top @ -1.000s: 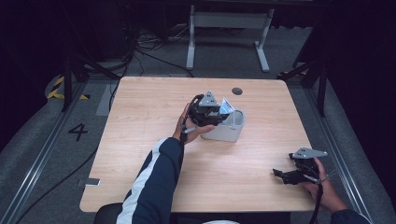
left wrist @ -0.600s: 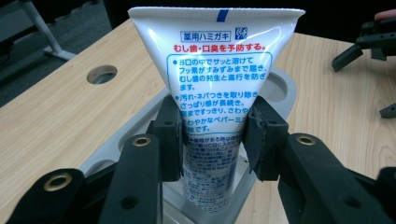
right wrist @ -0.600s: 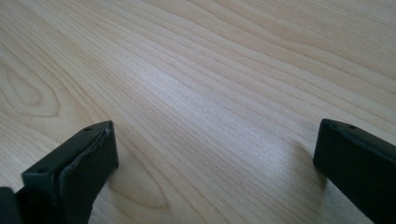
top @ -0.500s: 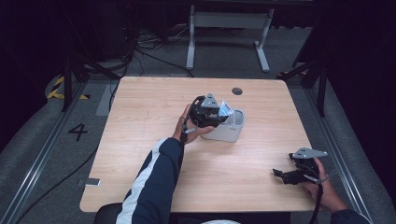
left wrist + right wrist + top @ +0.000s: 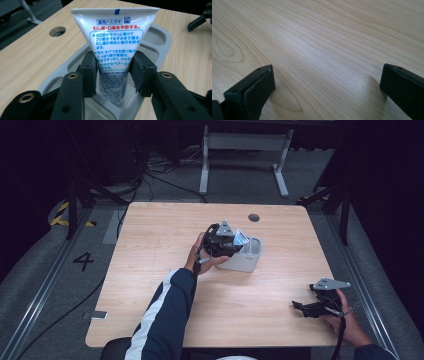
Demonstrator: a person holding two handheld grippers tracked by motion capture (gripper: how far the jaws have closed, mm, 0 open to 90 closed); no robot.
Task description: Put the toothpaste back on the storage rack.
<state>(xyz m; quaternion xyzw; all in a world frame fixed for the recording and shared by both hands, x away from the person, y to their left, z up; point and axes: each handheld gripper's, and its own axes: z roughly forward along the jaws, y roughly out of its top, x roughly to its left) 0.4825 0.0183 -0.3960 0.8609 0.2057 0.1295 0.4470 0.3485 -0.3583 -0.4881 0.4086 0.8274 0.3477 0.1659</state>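
A: Where is the tube (image 5: 116,45) relative to the tray (image 5: 163,40)?

B: Standing upright in the tray's near slot, crimped end up. The left claw (image 5: 113,72) flanks its middle; its jaws have just been easing apart, pads barely touching.

A: And the right claw (image 5: 312,309)?

B: Spread, holding nothing, well apart from the tray on the surface (image 5: 150,240). The left hand is nearer.
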